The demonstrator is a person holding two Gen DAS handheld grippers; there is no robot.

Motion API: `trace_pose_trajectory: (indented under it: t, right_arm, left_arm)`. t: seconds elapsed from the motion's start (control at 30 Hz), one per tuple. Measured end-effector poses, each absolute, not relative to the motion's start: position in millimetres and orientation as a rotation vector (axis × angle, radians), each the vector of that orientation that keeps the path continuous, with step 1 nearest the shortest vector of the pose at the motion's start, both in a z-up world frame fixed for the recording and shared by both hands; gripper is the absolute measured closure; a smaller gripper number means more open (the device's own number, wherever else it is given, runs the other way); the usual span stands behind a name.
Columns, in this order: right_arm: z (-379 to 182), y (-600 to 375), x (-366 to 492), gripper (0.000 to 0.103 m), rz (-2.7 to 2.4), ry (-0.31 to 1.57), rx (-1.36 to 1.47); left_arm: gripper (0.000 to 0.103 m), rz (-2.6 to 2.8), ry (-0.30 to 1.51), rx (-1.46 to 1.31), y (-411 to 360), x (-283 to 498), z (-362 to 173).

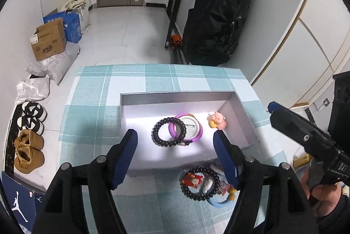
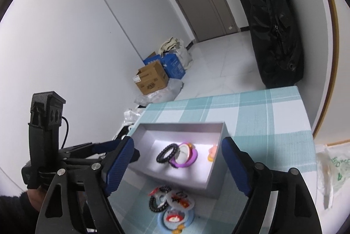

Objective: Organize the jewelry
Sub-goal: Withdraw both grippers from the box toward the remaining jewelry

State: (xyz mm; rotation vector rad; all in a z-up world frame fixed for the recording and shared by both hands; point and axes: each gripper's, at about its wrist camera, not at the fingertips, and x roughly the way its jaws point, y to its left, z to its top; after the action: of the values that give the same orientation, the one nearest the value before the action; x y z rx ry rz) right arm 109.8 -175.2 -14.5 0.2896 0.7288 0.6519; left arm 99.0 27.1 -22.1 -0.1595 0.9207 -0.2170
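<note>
A grey open box stands on the checked cloth. Inside lie a black bead bracelet, a purple-rimmed round piece and a small pink pig figure. In front of the box lies a pile: a second black bead bracelet, round badges and a blue ring. My left gripper is open and empty above the box's near edge. My right gripper is open and empty, above the pile.
The table is covered in a teal checked cloth. Cardboard boxes, plastic bags and shoes lie on the floor at left. A black bag hangs beyond the table. A plastic bag lies at right.
</note>
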Motion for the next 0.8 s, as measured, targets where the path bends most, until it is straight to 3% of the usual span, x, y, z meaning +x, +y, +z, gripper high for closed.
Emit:
trace_pose_trajectory:
  t: [0.27,0.8]
  right_arm:
    - [-18.7,-179.5,82.4,0.008,0.63,0.748,0.259]
    - [-48.3,-179.9,59.7,0.008,0.606,0.877,0.228]
  left_arm:
    - [0.033,-0.219,0.913,-0.171,32.7,78.9,-26.1]
    - [0.03,-0.244,0.952,-0.061,11.5,40.3,-42.9]
